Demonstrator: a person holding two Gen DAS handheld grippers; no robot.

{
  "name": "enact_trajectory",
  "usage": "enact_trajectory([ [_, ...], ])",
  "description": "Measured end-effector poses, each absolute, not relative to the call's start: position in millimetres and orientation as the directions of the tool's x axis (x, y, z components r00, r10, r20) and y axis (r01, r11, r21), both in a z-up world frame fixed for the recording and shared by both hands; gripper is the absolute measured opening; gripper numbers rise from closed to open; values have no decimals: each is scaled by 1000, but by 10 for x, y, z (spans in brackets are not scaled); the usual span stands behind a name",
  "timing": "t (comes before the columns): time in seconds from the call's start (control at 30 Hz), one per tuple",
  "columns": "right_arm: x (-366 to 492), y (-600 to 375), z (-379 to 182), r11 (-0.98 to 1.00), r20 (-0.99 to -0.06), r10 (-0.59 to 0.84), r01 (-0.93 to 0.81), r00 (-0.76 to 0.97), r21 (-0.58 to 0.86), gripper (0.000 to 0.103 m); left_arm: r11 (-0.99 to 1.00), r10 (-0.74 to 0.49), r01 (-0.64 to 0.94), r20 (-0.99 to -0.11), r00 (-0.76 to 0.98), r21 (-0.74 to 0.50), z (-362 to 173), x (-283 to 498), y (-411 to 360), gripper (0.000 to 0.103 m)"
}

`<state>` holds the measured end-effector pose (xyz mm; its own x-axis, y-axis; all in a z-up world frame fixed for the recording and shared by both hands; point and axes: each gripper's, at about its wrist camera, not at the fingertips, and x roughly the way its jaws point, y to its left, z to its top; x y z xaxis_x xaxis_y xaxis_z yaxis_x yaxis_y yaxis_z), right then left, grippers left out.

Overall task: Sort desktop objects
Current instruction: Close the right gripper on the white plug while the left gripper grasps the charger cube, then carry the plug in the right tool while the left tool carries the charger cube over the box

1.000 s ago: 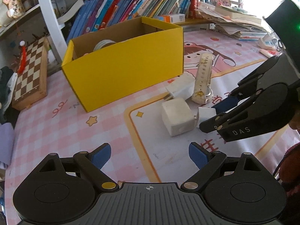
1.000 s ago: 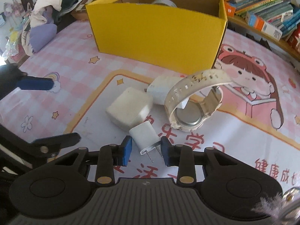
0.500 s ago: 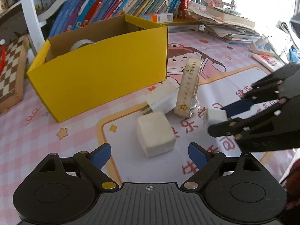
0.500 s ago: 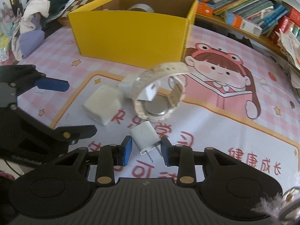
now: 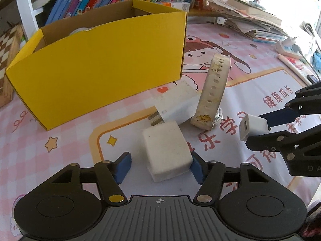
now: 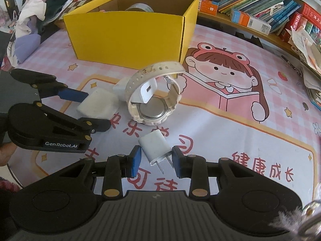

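White chargers (image 5: 253, 127) (three), one watch (image 6: 154, 94), one box (image 5: 96, 70)

The left gripper (image 6: 96, 110) carries "GenRobot.AI" in white along its black side, read in the right wrist view. In the left wrist view the right gripper (image 5: 258, 129) shows only "DA" at the frame's right edge; the rest is cut off. The pink mat (image 6: 220, 132) has red Chinese print: "健康成长" near its right edge, clear in both views, and larger characters near the front edge, partly covered. Book spines (image 6: 250, 2) bear print too small to read.
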<state>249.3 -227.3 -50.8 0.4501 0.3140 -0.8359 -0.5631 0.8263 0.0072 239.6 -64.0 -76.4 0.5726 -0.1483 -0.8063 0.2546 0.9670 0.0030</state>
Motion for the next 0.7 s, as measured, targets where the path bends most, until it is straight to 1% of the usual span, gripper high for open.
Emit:
enact_trajectory([
  [0.07, 2491, -2260, -506, 824, -835, 316, -566, 450, 7, 31, 964, -153, 266, -804, 574, 7, -751, 2376, -650, 42],
  [0.2, 2462, -2218, -501, 819, -834, 324, -574, 446, 11, 31, 965, -148, 262, -804, 576, 10, -722, 2319, -605, 38],
  [0.7, 2172, -1948, -430, 784, -820, 366, -621, 440, 16, 31, 979, -128, 205, -778, 615, 1, -485, 1932, -264, 35],
])
